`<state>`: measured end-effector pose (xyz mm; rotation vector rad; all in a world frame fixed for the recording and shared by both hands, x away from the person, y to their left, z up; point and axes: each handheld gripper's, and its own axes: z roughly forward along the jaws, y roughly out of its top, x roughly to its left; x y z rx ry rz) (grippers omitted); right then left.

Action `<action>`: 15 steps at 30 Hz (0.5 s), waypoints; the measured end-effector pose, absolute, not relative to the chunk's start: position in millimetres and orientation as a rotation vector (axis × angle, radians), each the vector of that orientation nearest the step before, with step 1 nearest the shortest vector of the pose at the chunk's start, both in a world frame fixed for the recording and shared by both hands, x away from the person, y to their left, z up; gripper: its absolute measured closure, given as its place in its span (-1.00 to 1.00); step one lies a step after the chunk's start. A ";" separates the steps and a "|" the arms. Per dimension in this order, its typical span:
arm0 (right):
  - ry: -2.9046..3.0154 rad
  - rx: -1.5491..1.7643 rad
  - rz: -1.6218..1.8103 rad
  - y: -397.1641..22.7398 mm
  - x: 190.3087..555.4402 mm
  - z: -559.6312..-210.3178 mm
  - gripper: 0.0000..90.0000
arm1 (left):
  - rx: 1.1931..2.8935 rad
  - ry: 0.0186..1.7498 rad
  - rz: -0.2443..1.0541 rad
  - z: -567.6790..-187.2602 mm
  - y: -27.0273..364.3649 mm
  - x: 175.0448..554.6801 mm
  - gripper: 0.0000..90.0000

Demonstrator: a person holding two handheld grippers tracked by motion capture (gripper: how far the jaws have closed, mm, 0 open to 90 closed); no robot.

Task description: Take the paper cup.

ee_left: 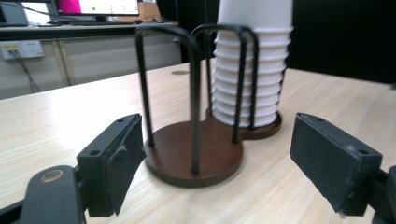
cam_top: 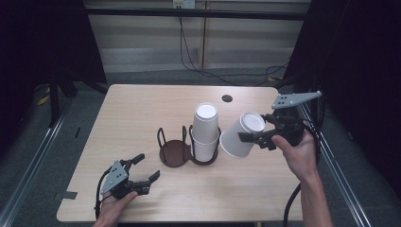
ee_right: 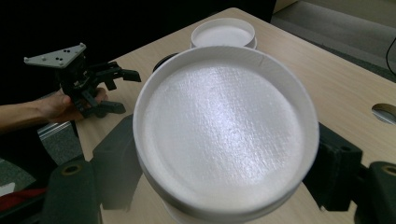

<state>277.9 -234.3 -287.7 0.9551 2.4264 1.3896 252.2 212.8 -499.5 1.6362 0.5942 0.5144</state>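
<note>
High view: right gripper point(cam_top: 257, 138) at right of table point(cam_top: 142, 109), jaws clamped on sides of a white paper cup point(cam_top: 242, 134), held off the surface. Cup tilted hard, closed base up and toward far right, open mouth down and toward near left. Long axis therefore slanted, not upright. Just left of it, near touching, the stack of cups point(cam_top: 205, 130) standing base-up in the right-hand ring of a black wire cup holder point(cam_top: 188, 150); left-hand ring bare. Holder and stack left and a little far of the held cup, so right hand plainly the nearer one.

Right gripper view: base of held cup point(ee_right: 224, 126) square to camera, black jaws pressed on both flanks, top of the stack point(ee_right: 223, 33) beyond it.

Left gripper point(cam_top: 143, 174) low at near left, well apart from holder, jaws standing partly apart with nothing between. Left gripper view: empty ring point(ee_left: 194, 154) dead ahead, stack point(ee_left: 250, 74) behind it to the right.

Judged: to nest onto the stack or drop into the bare ring, axis first needs bringing upright, mouth down, then carrying left.
</note>
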 end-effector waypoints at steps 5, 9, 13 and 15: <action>2.445 0.948 1.396 -227.2 275.4 -301.5 -0.46 | 1.680 0.629 0.415 -486.9 212.4 250.1 -0.61; 2.465 0.934 1.404 -219.3 273.9 -309.8 -0.46 | 1.708 0.613 0.375 -477.1 211.6 250.8 -0.63; 2.478 0.916 1.416 -211.6 272.6 -315.9 -0.46 | 1.715 0.582 0.347 -467.1 207.6 250.7 -0.64; 2.480 0.907 1.430 -207.5 271.7 -319.6 -0.46 | 1.716 0.563 0.327 -463.1 204.6 251.4 -0.64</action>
